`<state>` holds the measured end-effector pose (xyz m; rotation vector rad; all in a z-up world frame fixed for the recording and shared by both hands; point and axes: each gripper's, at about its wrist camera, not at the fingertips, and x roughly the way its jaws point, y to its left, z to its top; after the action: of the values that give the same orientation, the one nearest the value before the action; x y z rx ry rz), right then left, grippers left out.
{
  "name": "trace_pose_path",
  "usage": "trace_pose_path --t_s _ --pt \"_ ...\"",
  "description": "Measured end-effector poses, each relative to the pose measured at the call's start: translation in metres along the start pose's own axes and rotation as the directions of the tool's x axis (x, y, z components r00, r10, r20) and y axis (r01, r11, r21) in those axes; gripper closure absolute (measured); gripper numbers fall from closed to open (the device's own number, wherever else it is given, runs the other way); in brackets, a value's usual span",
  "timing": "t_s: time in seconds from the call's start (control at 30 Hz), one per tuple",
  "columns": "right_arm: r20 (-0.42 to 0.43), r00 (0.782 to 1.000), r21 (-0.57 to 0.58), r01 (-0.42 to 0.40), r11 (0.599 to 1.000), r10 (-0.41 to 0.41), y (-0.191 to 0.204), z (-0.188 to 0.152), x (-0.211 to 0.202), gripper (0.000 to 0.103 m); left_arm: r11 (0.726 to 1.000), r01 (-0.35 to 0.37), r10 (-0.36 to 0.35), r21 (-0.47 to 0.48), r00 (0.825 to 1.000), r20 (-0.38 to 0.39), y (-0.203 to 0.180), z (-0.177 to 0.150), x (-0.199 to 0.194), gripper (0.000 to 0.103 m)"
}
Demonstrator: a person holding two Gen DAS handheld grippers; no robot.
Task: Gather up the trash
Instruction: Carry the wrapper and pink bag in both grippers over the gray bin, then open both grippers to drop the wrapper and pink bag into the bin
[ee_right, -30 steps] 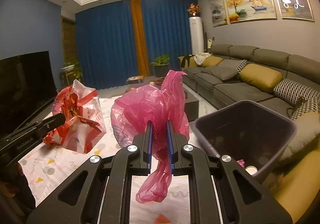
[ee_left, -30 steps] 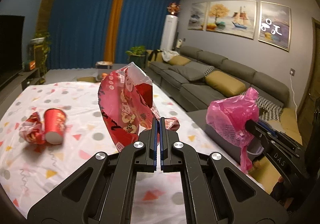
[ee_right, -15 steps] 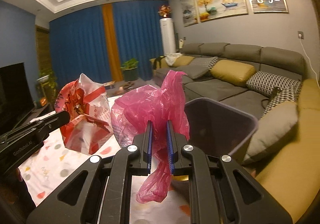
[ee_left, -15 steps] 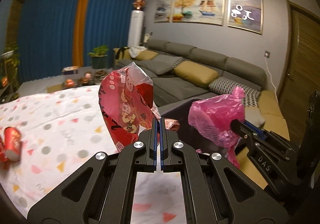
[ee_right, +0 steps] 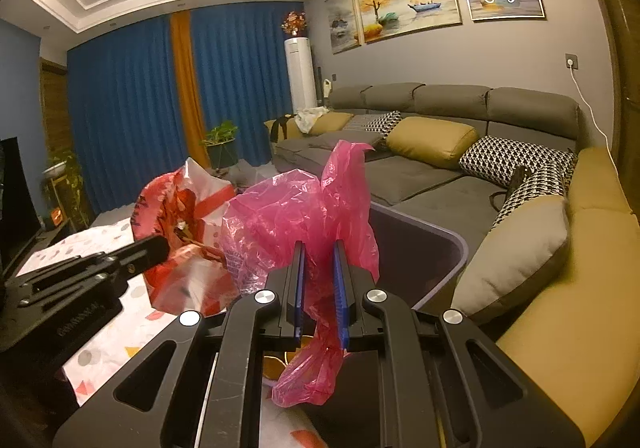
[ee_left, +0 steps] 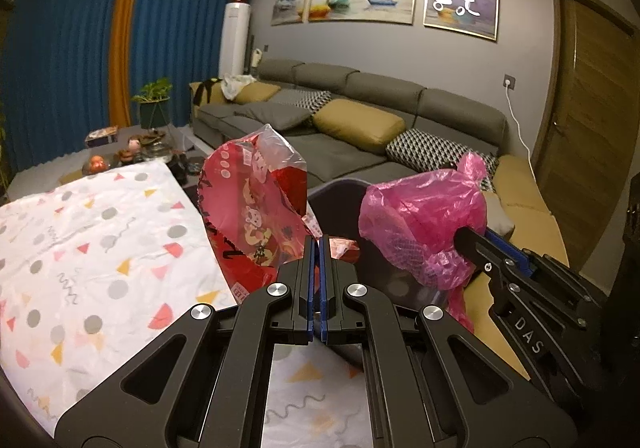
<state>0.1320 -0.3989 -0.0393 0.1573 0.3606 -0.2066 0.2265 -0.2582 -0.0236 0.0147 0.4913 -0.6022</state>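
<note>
My left gripper (ee_left: 319, 242) is shut on a red printed snack bag (ee_left: 248, 204) and holds it up at the table's right edge, beside the dark trash bin (ee_left: 340, 188). My right gripper (ee_right: 319, 248) is shut on a crumpled pink plastic bag (ee_right: 296, 216) and holds it over the bin (ee_right: 424, 244). The pink bag also shows in the left wrist view (ee_left: 424, 216), right of the red bag. The red bag shows in the right wrist view (ee_right: 180, 220), with the left gripper (ee_right: 160, 246) beside it. The bin's inside is mostly hidden.
A table with a white patterned cloth (ee_left: 92, 240) lies to the left. A grey sofa (ee_left: 360, 116) with yellow and patterned cushions (ee_right: 516, 160) runs behind and right of the bin. A low coffee table with clutter (ee_left: 132, 152) stands farther back.
Both grippers have swung right with their bags, away from the table and toward the bin. The red cup and wrappers on the cloth have left the view.
</note>
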Motion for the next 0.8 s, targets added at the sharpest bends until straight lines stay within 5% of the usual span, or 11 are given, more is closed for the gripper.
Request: trace_pose_path --t_s 0.8 --pt "-0.027 0.999 0.024 0.028 0.999 -0.027 -0.003 0.004 0.015 0.089 0.992 0.121 -0.122 -0.026 0.990 -0.073 -0.006 -0.010 0.047 0.102"
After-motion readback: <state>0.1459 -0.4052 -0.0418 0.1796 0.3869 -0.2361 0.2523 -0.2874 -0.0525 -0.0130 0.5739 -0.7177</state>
